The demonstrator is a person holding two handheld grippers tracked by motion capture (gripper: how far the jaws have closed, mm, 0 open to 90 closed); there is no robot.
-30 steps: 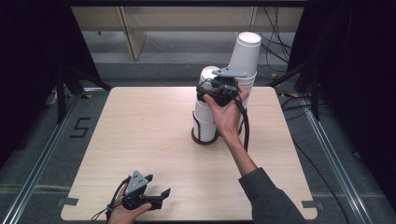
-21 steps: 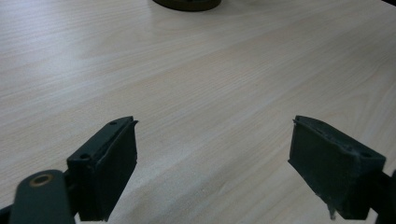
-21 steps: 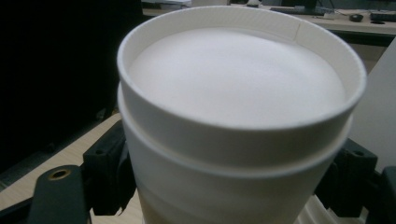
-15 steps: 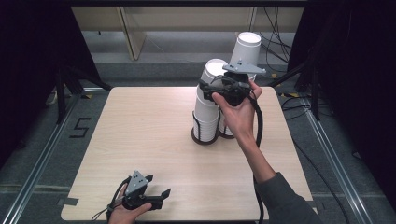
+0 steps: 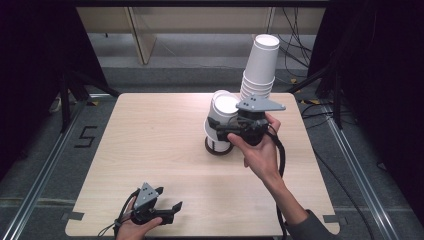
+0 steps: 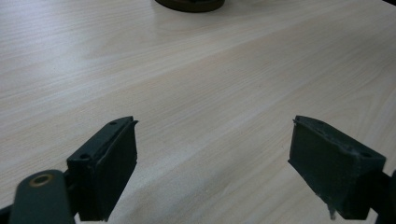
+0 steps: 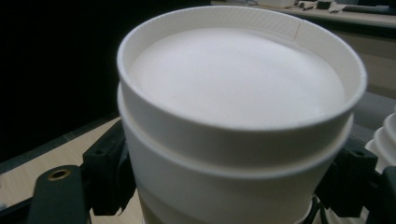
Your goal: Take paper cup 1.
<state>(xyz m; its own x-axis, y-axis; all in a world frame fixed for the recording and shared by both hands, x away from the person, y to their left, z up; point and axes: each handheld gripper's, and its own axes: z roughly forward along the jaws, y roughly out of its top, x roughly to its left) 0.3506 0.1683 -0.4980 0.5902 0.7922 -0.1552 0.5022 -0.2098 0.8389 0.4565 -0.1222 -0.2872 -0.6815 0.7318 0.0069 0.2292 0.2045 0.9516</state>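
Right gripper (image 5: 227, 131): clenched on a short stack of white paper cups (image 5: 220, 117); in the right gripper view the black jaws stand on either side of the cups' wall (image 7: 233, 154), pressed against it.
Held cups: upside down, flat bottom facing up, at least two nested as the step in the wall shows; tilted a little, above the far middle of the table (image 5: 150, 145), over a dark round base (image 5: 218, 148).
Dark round base: lies on the table under the held cups; whether the cups touch it I cannot tell. Its near edge shows at the top of the left gripper view (image 6: 189, 4).
Tall cup stack (image 5: 260, 67): white, upside down, leaning, just behind the right hand (image 5: 257, 150) near the table's far edge.
Left gripper (image 5: 160, 212): jaws parted with nothing between them, bare wood showing in the gap in the left gripper view (image 6: 212, 158); it sits low at the near left edge of the table, well apart from the cups.
Left hand (image 5: 135, 227): wrapped round the gripper body at the bottom of the high view.
Table: pale wood, on a grey floor.
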